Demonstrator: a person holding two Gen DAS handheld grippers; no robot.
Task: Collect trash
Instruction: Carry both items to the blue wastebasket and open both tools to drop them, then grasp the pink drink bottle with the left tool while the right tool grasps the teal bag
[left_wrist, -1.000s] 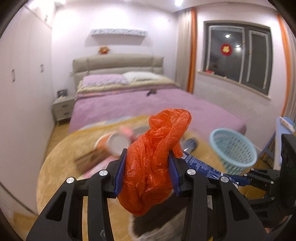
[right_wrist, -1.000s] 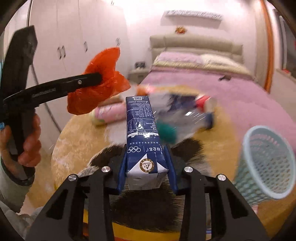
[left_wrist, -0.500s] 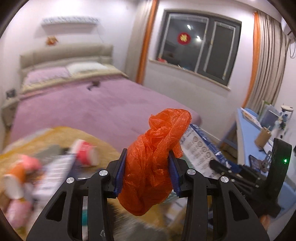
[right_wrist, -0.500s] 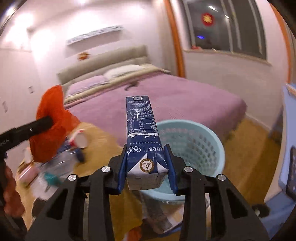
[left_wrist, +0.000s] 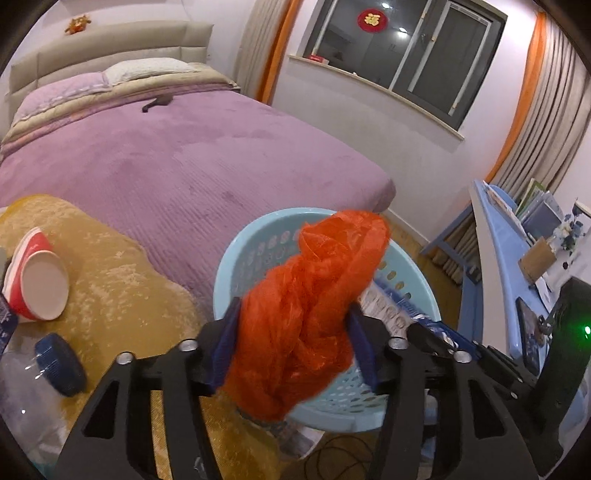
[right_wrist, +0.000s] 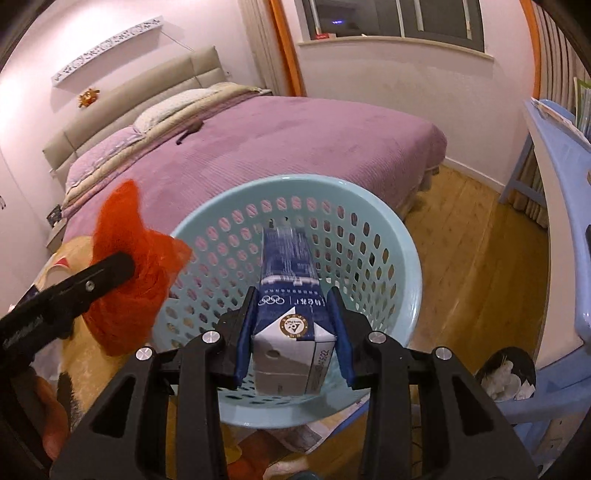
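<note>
Purple bedding covers the bed (left_wrist: 177, 147) that fills the room from ten to twelve o'clock, and against its foot stands the pale blue basket (right_wrist: 402, 236), with a red paper cup (left_wrist: 35, 280) and a dark blue cap (left_wrist: 61, 363) lying on the tan rug (left_wrist: 122, 280) at my nine o'clock. My right gripper (right_wrist: 293, 332) is clamped on the blue milk carton (right_wrist: 291, 295), its far end poking over the basket's mouth at twelve o'clock. My left gripper (left_wrist: 295, 332) is spreading its jaws, the crumpled orange bag (left_wrist: 314, 295) still between them and bulging against both pads above the basket's near rim.
</note>
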